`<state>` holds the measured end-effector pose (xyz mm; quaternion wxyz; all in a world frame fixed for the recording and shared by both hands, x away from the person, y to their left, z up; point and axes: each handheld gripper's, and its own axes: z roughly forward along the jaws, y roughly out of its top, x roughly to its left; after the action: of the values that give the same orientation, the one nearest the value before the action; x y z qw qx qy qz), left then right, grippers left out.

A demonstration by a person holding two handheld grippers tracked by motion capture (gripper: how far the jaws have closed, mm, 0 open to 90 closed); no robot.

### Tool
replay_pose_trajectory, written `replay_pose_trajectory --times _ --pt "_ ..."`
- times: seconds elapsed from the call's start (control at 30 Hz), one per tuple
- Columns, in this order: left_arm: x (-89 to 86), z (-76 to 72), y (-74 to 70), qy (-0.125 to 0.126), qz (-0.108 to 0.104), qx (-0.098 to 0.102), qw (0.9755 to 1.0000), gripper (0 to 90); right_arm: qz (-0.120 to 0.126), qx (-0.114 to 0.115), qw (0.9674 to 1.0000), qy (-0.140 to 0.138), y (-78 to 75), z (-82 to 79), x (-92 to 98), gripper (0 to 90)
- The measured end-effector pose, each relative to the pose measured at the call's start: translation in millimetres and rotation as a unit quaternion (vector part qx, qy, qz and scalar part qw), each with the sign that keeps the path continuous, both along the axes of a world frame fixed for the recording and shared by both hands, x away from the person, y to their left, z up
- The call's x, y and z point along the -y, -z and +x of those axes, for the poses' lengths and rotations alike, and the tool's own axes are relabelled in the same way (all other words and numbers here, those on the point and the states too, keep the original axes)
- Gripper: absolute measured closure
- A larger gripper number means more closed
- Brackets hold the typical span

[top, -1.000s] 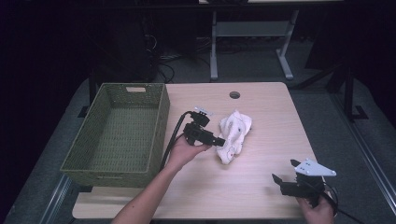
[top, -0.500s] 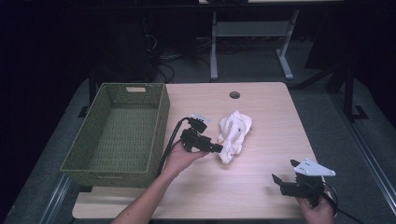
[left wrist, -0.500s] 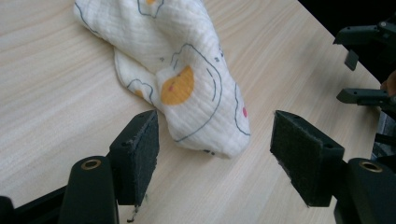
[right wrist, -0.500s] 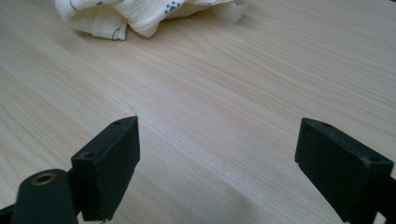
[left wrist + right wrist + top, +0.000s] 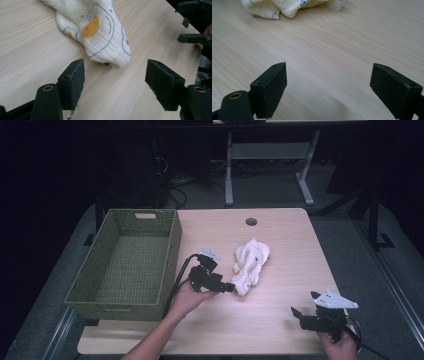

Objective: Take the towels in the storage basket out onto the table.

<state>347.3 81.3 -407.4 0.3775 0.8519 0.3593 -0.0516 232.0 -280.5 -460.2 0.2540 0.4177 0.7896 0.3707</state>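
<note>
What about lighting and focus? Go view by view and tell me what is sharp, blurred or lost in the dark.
High view: table evenly lit, surroundings fall into near black, basket dim. Left gripper view: cloth and its print sharp, soft shadow under its tip, the other gripper at top right darker and softer. Right gripper view: wood grain crisp, near jaws slightly soft, no glare.

A basket [image 5: 125, 260] is being seen on the left part of the table [image 5: 280, 330], with its far end near the table's far edge. A cloth [image 5: 250, 262] is lying near the middle of the table, to the right of the basket and apart from it. The left gripper [image 5: 231, 288] is being held between basket and cloth, jaws apart, just beside the cloth's near end [image 5: 110, 50]. The right gripper [image 5: 298, 312] is being held near the table's near right corner, well apart from the cloth, jaws wide. A hole [image 5: 251, 221] is set in the table behind the cloth.
</note>
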Motion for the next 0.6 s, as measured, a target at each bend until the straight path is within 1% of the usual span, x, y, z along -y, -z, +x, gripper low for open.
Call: replay_pose_trajectory --times 0.13,0.23,0.3,0.37,0.4,0.5,0.6 --pt "-2.1 -4.0 1.5 0.001 0.000 0.002 1.0000 31.3 -0.001 -0.001 1.0000 -0.001 0.1 0.1 -0.2 13.6" --pt "-4.6 -6.3 4.2 0.001 -0.012 -0.007 0.9999 31.1 -0.002 0.000 1.0000 -0.001 0.2 -0.1 -0.3 13.6" --pt "-6.7 -7.3 6.1 0.001 -0.010 -0.006 0.9999 30.9 -0.002 -0.001 1.0000 -0.001 0.2 -0.3 -0.5 13.6" --pt "-9.2 -8.4 8.2 -0.002 -0.014 -0.009 0.9999 30.8 -0.002 0.000 1.0000 -0.002 0.4 -0.2 -0.7 13.6" --pt "-10.7 -8.9 8.7 -0.002 -0.012 -0.009 0.9999 30.8 -0.003 0.000 1.0000 -0.002 0.3 -0.3 -0.6 13.6" --pt "-14.7 -11.6 11.1 -0.005 -0.016 -0.009 0.9998 30.7 -0.002 0.000 1.0000 -0.001 0.5 -0.1 -0.8 13.6" --pt "-17.3 -14.5 12.3 -0.004 -0.015 -0.008 0.9999 30.5 -0.003 0.000 1.0000 -0.001 0.7 0.0 -1.0 13.6"
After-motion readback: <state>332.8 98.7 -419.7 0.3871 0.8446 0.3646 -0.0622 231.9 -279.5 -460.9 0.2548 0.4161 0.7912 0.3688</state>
